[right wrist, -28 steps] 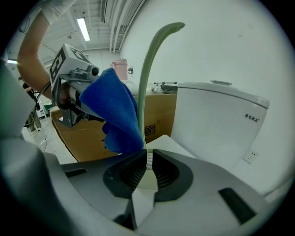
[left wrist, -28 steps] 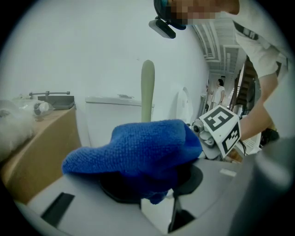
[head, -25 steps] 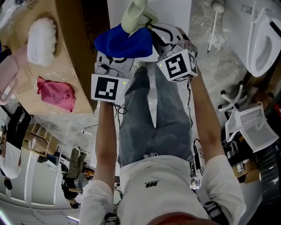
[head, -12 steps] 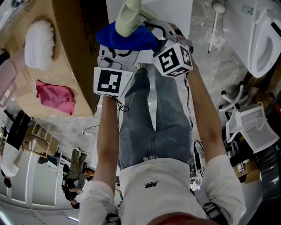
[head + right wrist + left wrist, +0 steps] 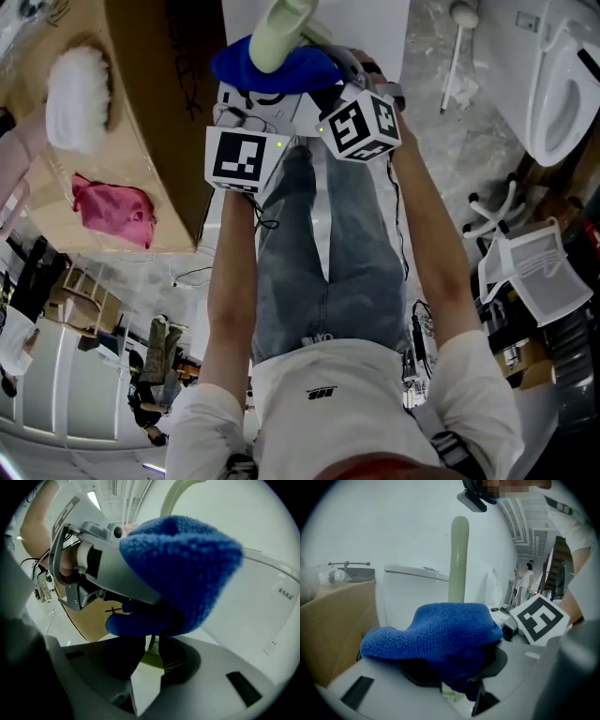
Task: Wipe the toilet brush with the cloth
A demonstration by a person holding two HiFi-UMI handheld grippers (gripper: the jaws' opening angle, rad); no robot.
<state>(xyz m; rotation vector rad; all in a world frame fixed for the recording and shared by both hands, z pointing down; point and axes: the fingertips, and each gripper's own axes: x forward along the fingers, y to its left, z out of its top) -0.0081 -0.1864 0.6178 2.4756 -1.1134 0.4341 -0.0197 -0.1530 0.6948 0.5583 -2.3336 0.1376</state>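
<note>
In the left gripper view, the left gripper [image 5: 452, 681] is seen shut on the blue cloth [image 5: 436, 632]. The cloth is bunched between the fingers [image 5: 492, 660] and heaped over them, so the fingertips are mostly covered. The toilet brush [image 5: 458, 559] is shown by its pale green handle, which rises upright out of the cloth just beyond the fingertips. The cloth appears to be folded round the handle, presumably so that it can be drawn along it. A sliver of pale green is glimpsed low between the fingers. Whether the handle is actually squeezed through the cloth cannot be settled from here.

In the right gripper view, the right gripper [image 5: 151, 656] is closed to a narrow gap on a pale green part of the brush, which is pinched between its fingers [image 5: 176, 656]. This grip is judged to steady the brush while the other gripper wipes it. Just above the fingertips the view is filled by the cloth, with the left gripper's grey body reaching in beside it.

In the head view, both grippers are held close together in front of the person. The cloth is gathered over both sets of fingertips, and the handle pokes out beyond them, cut off by the top edge. The bristle end is shown in no view. Well off to the left of the fingers, a cardboard box [image 5: 159, 141] carries a pink rag [image 5: 114, 208].
</note>
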